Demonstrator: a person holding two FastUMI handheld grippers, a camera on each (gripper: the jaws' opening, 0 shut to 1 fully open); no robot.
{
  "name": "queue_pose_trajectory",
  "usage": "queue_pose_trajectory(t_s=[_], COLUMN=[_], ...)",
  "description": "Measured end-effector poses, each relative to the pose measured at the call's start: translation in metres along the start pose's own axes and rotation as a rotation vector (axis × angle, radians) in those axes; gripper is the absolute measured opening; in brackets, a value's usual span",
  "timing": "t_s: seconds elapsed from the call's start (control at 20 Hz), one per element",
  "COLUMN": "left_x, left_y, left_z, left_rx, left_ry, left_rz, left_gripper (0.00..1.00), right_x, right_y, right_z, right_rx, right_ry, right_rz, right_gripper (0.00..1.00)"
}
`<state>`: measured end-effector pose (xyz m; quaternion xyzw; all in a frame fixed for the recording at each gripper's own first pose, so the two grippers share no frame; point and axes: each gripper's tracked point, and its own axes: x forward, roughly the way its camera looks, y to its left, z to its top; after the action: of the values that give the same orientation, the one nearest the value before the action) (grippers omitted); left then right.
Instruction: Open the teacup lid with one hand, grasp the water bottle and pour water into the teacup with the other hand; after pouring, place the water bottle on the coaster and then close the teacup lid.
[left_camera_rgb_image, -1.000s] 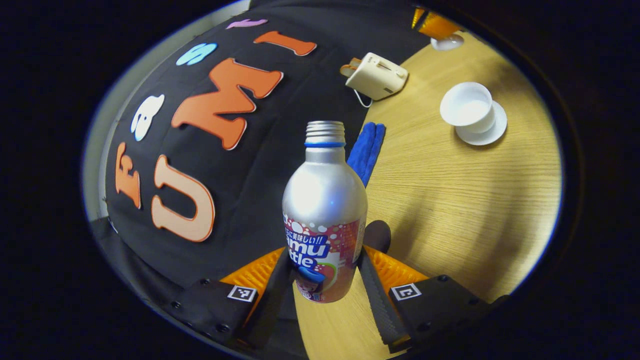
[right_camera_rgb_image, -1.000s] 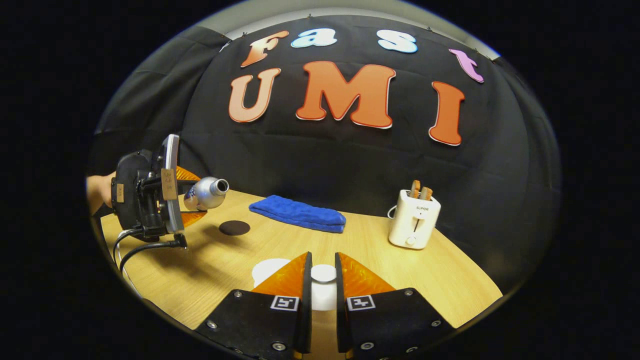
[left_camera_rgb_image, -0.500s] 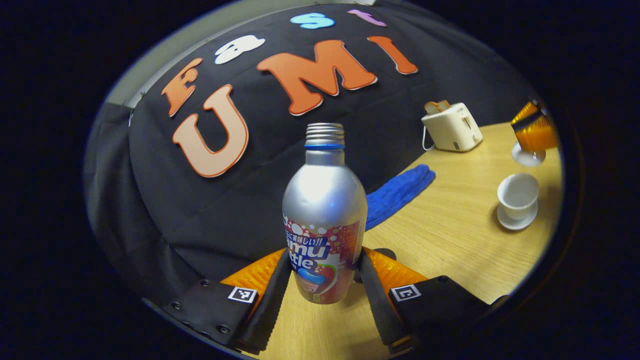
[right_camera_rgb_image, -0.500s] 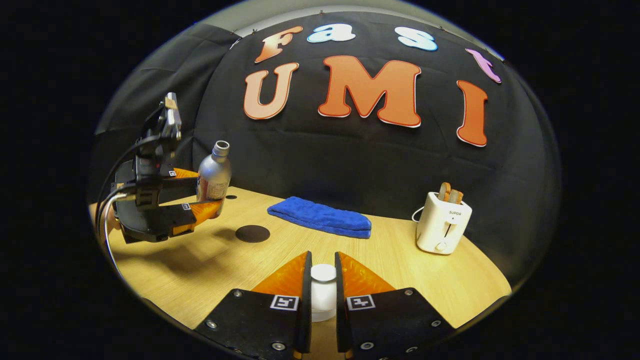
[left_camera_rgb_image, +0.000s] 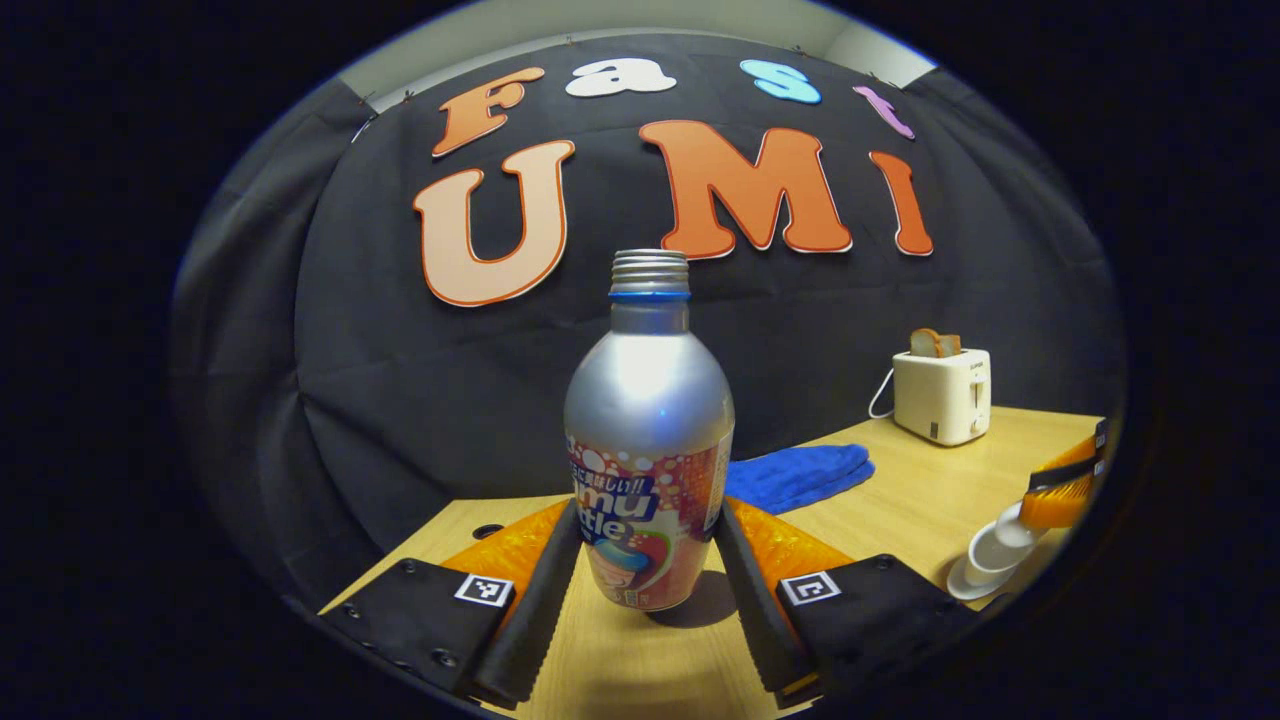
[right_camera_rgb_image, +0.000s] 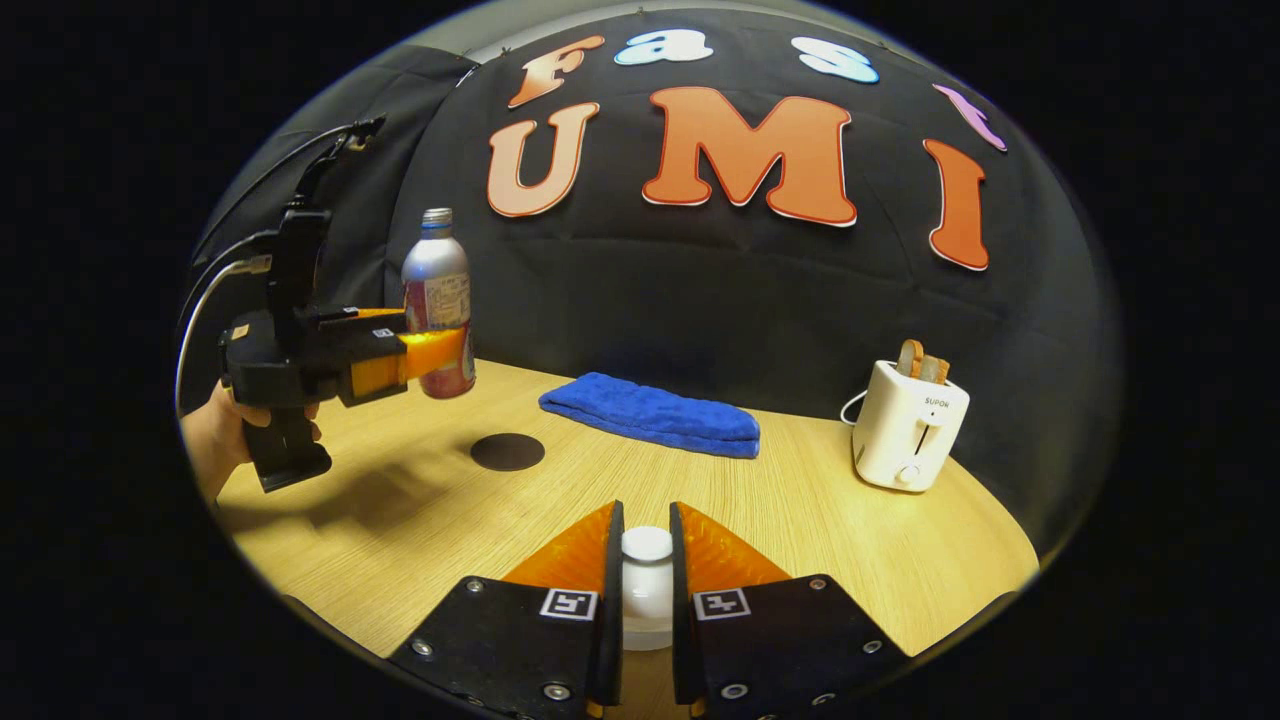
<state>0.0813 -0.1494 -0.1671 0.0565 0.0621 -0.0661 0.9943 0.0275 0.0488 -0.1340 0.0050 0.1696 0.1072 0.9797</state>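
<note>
My left claw (left_camera_rgb_image: 645, 560) holds the bottle (left_camera_rgb_image: 648, 440) upright, both fingers pressed against its labelled lower half, cap off. In the right gripper view the bottle (right_camera_rgb_image: 438, 305) hangs in the air above the table (right_camera_rgb_image: 820, 520), near its left rear edge, with a hand (right_camera_rgb_image: 215, 440) gripping the handle of my left claw (right_camera_rgb_image: 435, 352) below. The dark coaster (right_camera_rgb_image: 507, 452) lies on the table below and a little to the right of the bottle, well apart from it. My right claw (right_camera_rgb_image: 646, 580) is narrow, clamped on the white lid (right_camera_rgb_image: 647, 590) by its knob and lifting it clear. In the left gripper view the cup (left_camera_rgb_image: 990, 555) sits open on its saucer (left_camera_rgb_image: 965, 585) at the table's right edge, my right claw (left_camera_rgb_image: 1060, 495) just above it. A blue cloth (right_camera_rgb_image: 650, 415) lies along the back edge; a toaster (right_camera_rgb_image: 908, 425) stands at the right rear corner.
</note>
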Motion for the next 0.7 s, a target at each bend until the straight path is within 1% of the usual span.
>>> queue_pose_trajectory(t_s=[0.1,0.25,0.3,0.45,0.5,0.55,0.7], left_x=[0.0,0.015,0.021,0.036,0.04,0.045,0.059], left_y=[-0.004,-0.01,-0.01,-0.014,-0.018,-0.021,-0.021], left_z=[-0.001,-0.008,-0.013,-0.038,-0.044,-0.052,-0.075], left_rx=[-0.042,-0.068,-0.08,-0.144,-0.166,-0.169,-0.165], left_ry=[0.001,0.011,0.026,0.094,0.109,0.132,0.187], left_rz=[-0.009,-0.014,-0.01,-0.033,-0.054,-0.058,-0.055], left_gripper=[0.82,0.82,0.82,0.82,0.78,0.83,0.83], right_x=[0.002,0.001,0.001,0.001,0.001,0.002,0.001], right_y=[-0.001,-0.002,-0.003,-0.003,-0.004,-0.005,-0.007], right_z=[-0.004,-0.002,-0.001,0.001,-0.001,-0.001,-0.004], right_rx=[0.011,0.026,0.029,0.034,0.033,0.031,0.031], right_ry=[0.008,-0.001,-0.006,-0.011,-0.008,-0.005,-0.001], right_rz=[-0.002,-0.001,0.001,0.001,0.001,0.0,-0.006], right_gripper=[0.21,0.21,0.2,0.21,0.2,0.2,0.21])
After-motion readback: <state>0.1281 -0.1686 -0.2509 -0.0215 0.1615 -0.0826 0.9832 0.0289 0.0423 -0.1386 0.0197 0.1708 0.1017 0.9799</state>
